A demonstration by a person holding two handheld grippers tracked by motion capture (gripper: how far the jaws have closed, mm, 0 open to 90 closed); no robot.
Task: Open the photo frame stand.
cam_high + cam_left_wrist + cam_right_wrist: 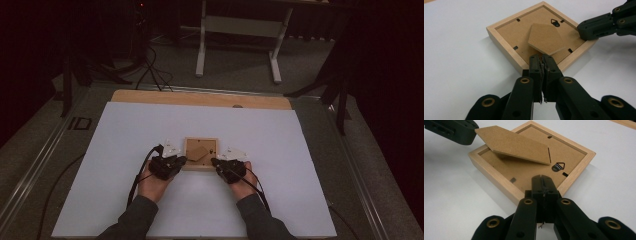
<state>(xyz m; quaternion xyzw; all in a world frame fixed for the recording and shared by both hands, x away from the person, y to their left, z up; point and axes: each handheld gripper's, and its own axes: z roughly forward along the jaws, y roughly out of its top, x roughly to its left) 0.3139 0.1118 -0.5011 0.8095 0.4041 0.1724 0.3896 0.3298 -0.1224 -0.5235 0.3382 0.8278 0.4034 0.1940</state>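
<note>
Sleeves: 2 dark sleeves enter at the bottom centre of the high view, with a bare hand on each gripper.
Left gripper (pixel 181 161): lower centre of the high view, just left of the frame; in its own view (pixel 541 58) the jaws are pressed together with nothing between them, tips at the near corner of the frame, under the point of the stand.
Right gripper (pixel 215 163): lower centre, just right of the frame; in its own view (pixel 543 179) the jaws are pressed together, empty, tips over the near corner rim.
Picture frame (pixel 188 151): pale wood, square, lying face down on the sheet, centre of the high view, between the 2 grippers.
Stand (pixel 545 38): brown pointed flap on the frame's back, tilted up off the backing.
Hanger (pixel 558 166): small metal triangle on the backing.
Sheet (pixel 125 150): white, covering most of the table.
Table (pixel 150 96): a wooden strip shows along the far edge.
Background: dark floor, cables upper left, white table legs at top centre.
</note>
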